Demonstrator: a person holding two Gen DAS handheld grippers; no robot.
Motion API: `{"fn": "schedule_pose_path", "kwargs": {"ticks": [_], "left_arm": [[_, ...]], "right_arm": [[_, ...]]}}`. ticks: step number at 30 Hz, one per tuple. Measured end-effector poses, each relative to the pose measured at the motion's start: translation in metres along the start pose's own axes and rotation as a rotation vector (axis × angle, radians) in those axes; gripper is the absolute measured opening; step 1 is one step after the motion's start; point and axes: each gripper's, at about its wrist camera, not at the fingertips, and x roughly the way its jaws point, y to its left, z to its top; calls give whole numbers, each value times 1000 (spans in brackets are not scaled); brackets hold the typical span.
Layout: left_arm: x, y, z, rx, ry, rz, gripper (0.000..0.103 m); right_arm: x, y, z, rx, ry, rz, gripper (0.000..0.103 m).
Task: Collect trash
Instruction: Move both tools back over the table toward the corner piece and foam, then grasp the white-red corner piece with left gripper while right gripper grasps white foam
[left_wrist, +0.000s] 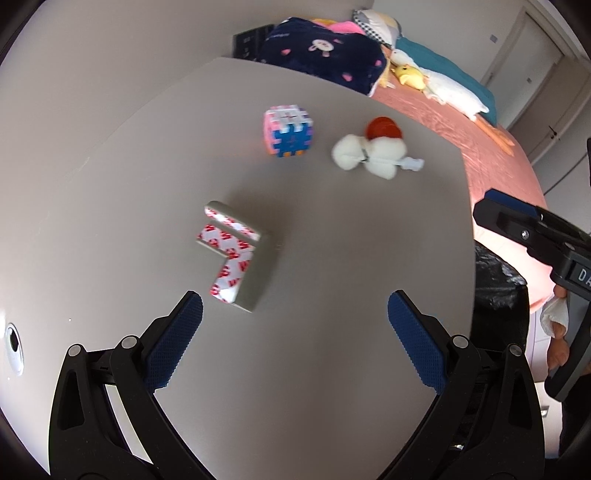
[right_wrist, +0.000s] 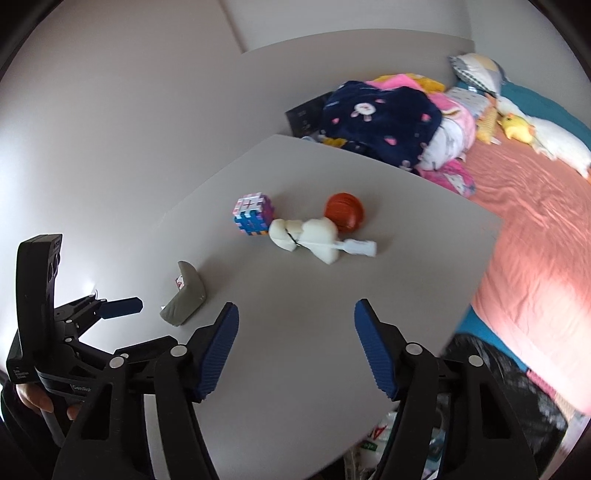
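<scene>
Both claws wide, nothing gripped, over the grey table.

Your left gripper hangs w/ jaws spread; the L-shaped grey corner guard w/ red-white backing lies just ahead of its left pad, not touching. Your right gripper is parted too, empty; guard sits left of it. Farther out: puzzle cube, white sponge brush, red lid. Black trash bag at table's right edge.

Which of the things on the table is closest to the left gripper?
The grey corner piece with red-and-white tape, lying just ahead of the left gripper. The cube, white sponge and orange ball sit farther back.
</scene>
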Motion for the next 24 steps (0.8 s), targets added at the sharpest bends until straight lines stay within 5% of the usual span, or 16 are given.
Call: {"fn": "schedule_pose_path", "kwargs": {"ticks": [14, 24], "left_arm": [[27, 26, 9, -33, 46, 10, 92], [37, 36, 7, -47, 73, 10, 91]], "right_arm": [[54, 13, 33, -97, 50, -10, 62], [87, 11, 51, -208, 59, -95, 54]]}}
